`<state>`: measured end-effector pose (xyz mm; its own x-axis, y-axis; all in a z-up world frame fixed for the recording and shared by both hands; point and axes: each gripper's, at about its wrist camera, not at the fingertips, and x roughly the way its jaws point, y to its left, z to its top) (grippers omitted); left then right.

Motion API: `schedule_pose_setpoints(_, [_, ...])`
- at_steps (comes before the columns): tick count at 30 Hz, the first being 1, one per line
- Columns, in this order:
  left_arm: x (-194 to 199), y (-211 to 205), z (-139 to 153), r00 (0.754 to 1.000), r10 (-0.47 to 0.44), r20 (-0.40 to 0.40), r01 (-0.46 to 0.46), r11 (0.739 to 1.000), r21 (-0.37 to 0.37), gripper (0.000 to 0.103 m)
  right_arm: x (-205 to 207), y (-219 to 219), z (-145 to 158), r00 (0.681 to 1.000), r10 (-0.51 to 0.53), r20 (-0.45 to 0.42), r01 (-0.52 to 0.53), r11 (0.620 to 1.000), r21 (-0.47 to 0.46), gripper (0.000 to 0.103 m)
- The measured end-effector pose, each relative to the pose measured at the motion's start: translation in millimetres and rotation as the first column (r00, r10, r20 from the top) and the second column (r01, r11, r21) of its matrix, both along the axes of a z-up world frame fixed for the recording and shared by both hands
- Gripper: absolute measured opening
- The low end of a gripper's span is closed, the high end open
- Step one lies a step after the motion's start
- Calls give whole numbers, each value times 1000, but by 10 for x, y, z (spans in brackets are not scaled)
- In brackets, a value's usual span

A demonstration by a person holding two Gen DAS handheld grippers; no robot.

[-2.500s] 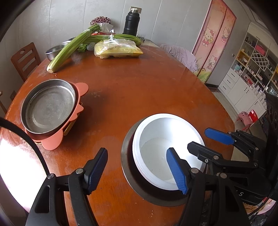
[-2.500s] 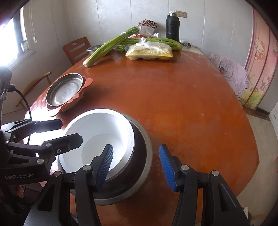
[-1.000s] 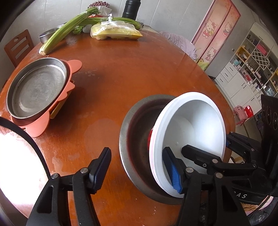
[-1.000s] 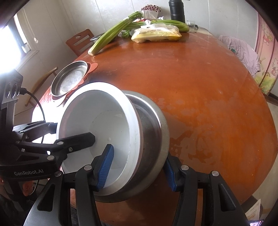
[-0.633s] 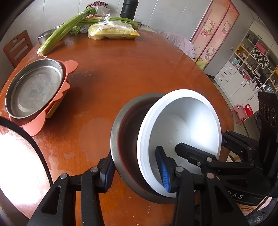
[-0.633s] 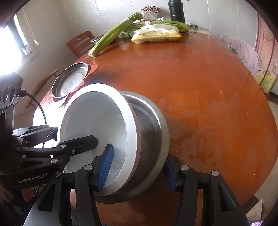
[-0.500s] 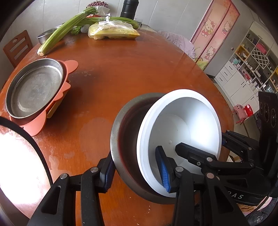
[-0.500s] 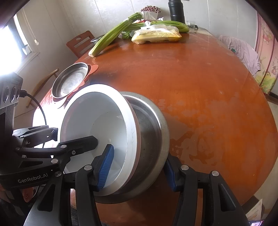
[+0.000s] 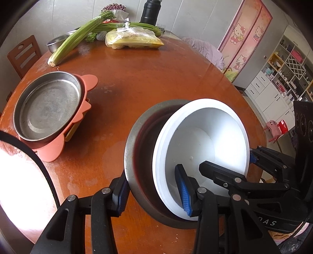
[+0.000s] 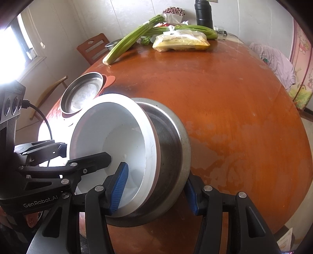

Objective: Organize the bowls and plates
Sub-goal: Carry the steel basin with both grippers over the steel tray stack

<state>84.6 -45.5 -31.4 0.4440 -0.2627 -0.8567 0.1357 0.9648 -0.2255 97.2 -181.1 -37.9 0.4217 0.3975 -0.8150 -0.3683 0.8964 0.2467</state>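
Note:
A white bowl (image 9: pixel 205 140) sits nested in a steel bowl (image 9: pixel 137 156), and the pair is tipped up off the round orange table (image 9: pixel 156 82). My left gripper (image 9: pixel 152 190) is shut on the nested bowls, one pad outside the steel rim and one inside the white bowl. My right gripper (image 10: pixel 154 192) is shut on them from the other side, with the white bowl (image 10: pixel 117 136) and steel bowl (image 10: pixel 172 148) between its pads. A steel plate (image 9: pixel 47 105) rests on a pink plate (image 9: pixel 88 82) at the left.
Celery stalks (image 9: pixel 78 39), a bag of corn (image 9: pixel 135 40), a black flask (image 9: pixel 150 9) and a small steel bowl (image 9: pixel 56 42) lie at the table's far end. A wooden chair (image 9: pixel 23 54) stands at the far left. The table's right edge (image 10: pixel 293 175) drops to the floor.
The nested bowls went from lying flat to tipped up. My left jaws closed onto their rim. Nothing has moved in the last half second.

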Motion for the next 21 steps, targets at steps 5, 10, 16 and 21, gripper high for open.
schedule_pose_setpoints(5, [26,80,56,1000,11,7,-11,1000,-4,43,57,74,62,1000,8,4,-8,1000,-1,56])
schedule_pose_setpoints(10, [72,180,130,1000,22,14,-22,1000,-9,43,111,161,136,1000,18,12,-18,1000,-7,56])
schedule_pose_setpoints(16, [138,316,232,999,39,32,-38,999,-15,43,197,291,244,999,31,28,-31,999,-15,56])
schedule_pose_setpoints(21, [176,438,303,998,50,40,-49,999,-14,43,266,414,310,998,46,43,-45,999,-25,56])
